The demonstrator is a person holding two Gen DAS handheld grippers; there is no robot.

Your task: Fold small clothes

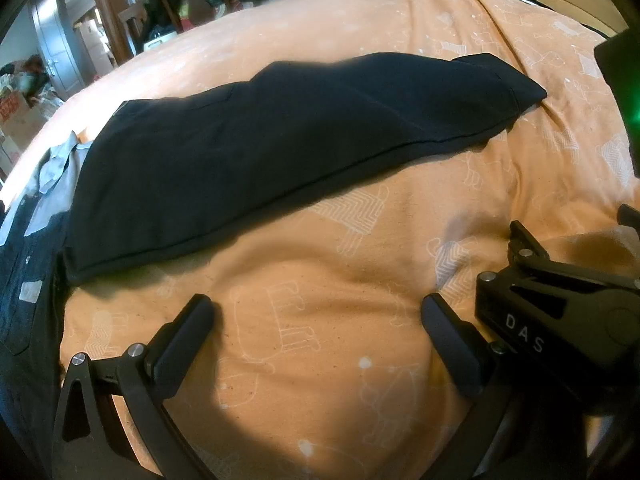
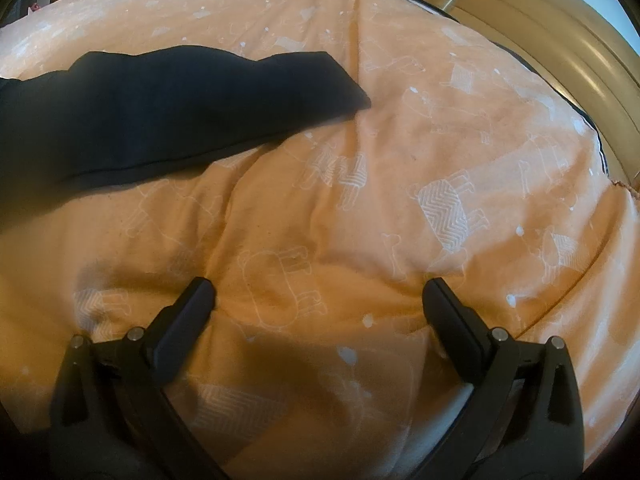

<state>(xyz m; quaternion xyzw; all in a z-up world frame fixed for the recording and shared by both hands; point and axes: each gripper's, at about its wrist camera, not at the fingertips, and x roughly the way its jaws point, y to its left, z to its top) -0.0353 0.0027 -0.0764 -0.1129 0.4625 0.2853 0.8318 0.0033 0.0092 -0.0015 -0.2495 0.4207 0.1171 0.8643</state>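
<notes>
ahead-left of both empty, open claws, left claw (image 1: 316,316) nearer than right claw (image 2: 320,296), the garment (image 1: 256,152) is lying crosswise on the bed (image 1: 320,264).

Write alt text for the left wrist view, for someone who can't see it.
A dark navy folded cloth garment lies as a long strip across an orange animal-print bedspread. The left tongs are open above bare bedspread, short of the garment; the right tongs enter from the right edge. Grey and dark clothes lie at the left.
</notes>
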